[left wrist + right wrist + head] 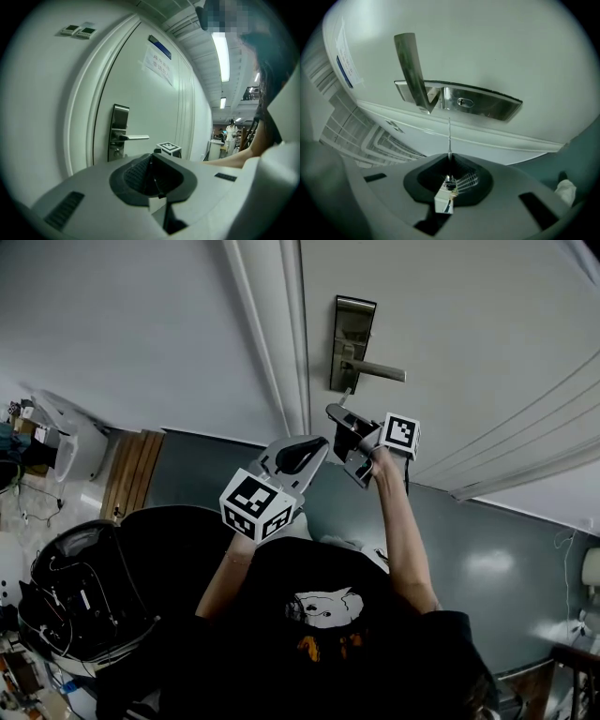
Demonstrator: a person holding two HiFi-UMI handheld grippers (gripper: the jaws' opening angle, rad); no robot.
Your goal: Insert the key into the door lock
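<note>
Key (449, 136): was pinched by its head between the closed jaws of the right gripper (450, 163), thin blade aimed at the keyhole (461, 101) in the lock plate (487, 107), near but not yet touching it. Was turned edge-on, seemingly to match the slot. Was raised close beside the handle (410, 61), probably to leave the blade a free, straight path. Left gripper (151, 174): was held lower and back from the door (140, 93), jaws shut on nothing, apparently to stay out of the way.
</note>
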